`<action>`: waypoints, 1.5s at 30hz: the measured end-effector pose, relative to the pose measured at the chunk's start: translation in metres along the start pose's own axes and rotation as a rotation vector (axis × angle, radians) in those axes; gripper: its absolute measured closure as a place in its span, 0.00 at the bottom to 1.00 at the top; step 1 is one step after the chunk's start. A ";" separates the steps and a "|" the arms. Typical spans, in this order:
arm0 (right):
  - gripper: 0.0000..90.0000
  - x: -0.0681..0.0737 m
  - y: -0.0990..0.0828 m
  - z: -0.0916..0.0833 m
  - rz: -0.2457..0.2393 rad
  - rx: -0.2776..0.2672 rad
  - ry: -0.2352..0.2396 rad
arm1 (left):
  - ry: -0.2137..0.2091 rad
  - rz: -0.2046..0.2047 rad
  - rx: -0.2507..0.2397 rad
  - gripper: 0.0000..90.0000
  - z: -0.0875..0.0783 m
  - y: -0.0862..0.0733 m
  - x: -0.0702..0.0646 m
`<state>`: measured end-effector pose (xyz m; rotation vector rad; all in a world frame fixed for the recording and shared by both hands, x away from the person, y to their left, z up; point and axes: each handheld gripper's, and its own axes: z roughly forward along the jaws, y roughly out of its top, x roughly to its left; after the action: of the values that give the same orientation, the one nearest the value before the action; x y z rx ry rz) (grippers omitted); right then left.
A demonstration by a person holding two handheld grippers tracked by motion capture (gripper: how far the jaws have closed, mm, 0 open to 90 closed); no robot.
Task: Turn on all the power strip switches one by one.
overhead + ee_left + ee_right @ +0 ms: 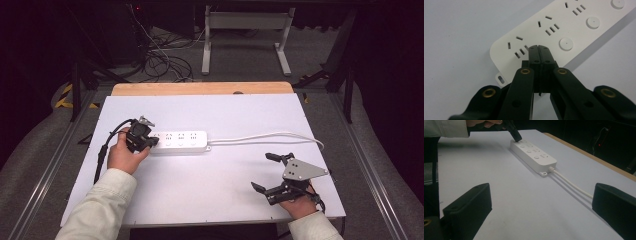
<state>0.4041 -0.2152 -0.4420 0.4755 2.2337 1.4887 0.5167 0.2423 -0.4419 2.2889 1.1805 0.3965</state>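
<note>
White tabletop [200, 200]: a rigid, smooth, probably light power strip [181, 141] lies mid-table; the left gripper [153, 142], jaws closed empty, meets its end; the right gripper [265, 172] waits wide open.

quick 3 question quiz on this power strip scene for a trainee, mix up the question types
1. True or false: the left gripper has its jaws shut, tips at the end of the power strip.
2. Multiple choice: the right gripper is A) shut on the cable, B) open with nothing between its jaws, C) pressing a button.
3. Fill in: the white cable leaves the strip at the end ____ from the left gripper.

Key: 1 true; 2 B; 3 farthest.
</note>
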 end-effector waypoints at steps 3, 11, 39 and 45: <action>0.03 0.000 0.000 0.000 0.000 0.000 0.000 | -0.004 -0.010 0.000 1.00 0.001 0.000 0.000; 0.03 0.000 0.000 0.001 -0.004 0.001 0.001 | -0.011 -0.027 -0.007 1.00 0.003 -0.001 -0.003; 0.04 0.002 -0.001 0.001 -0.005 0.007 0.012 | -0.066 -0.110 -0.119 1.00 0.006 -0.018 0.007; 0.04 0.002 -0.001 0.000 -0.004 0.004 0.013 | -0.057 -0.128 -0.133 1.00 0.006 -0.020 0.005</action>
<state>0.4019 -0.2145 -0.4431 0.4631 2.2468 1.4894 0.5093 0.2536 -0.4583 2.0853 1.2268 0.3483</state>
